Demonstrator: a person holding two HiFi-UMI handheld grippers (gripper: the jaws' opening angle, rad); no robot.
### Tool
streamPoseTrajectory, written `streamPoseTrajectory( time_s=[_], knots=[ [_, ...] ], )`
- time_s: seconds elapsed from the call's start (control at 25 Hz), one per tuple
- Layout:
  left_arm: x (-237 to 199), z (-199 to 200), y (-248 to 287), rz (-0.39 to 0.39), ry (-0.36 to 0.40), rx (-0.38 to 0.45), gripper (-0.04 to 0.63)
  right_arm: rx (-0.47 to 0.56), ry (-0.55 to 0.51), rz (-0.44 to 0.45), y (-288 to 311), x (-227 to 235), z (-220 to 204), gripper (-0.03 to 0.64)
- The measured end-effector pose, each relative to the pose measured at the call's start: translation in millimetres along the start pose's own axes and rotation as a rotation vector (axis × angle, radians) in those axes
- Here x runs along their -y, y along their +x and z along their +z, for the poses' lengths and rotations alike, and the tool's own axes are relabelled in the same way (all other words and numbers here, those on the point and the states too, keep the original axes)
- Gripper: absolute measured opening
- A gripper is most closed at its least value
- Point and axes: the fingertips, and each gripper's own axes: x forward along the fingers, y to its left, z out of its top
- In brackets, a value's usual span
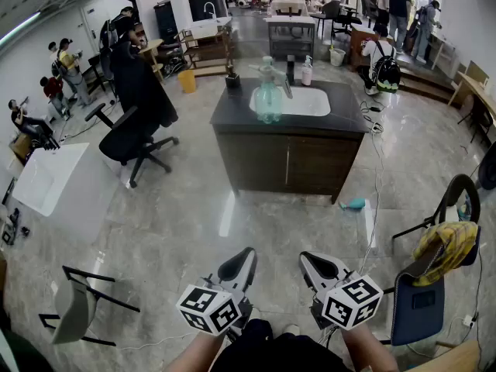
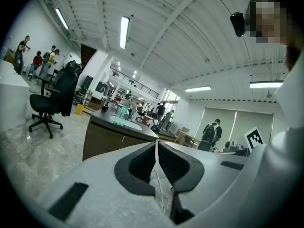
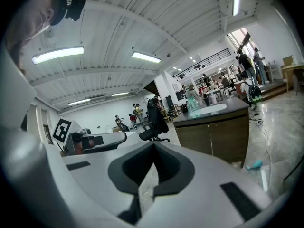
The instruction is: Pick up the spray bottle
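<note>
The left hand-held gripper (image 1: pixel 242 263) and the right hand-held gripper (image 1: pixel 314 266), each with its jaws pressed together on nothing, are hovering over the grey marble floor (image 1: pixel 194 208), well apart from the translucent green plastic spray bottle (image 1: pixel 268 99), which is standing upright on the dark worktop (image 1: pixel 232 111) by the white sink (image 1: pixel 306 101).

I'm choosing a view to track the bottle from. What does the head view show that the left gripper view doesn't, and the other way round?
Head view only: the yellow checked cloth draped on a blue chair. Left gripper view only: long ceiling lights, and the left claw close up, jaws pressed together, empty. Both: the translucent green spray bottle on the dark cabinet counter, and the black office chair beside it.
</note>
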Motion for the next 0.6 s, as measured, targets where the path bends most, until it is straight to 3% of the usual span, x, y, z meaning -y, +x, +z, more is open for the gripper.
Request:
streamPoseTrajectory(
  time_s=[0.4, 0.6],
  knots=[
    [-26, 12, 1, 0.002, -0.004, 0.013, 0.021, 0.001, -0.002, -0.004, 31, -4, 4, 0.005],
    [-45, 19, 3, -0.005, -0.011, 0.004, 0.021, 0.033, 0.064, -0.007, 47, -6, 12, 0.006]
  ],
)
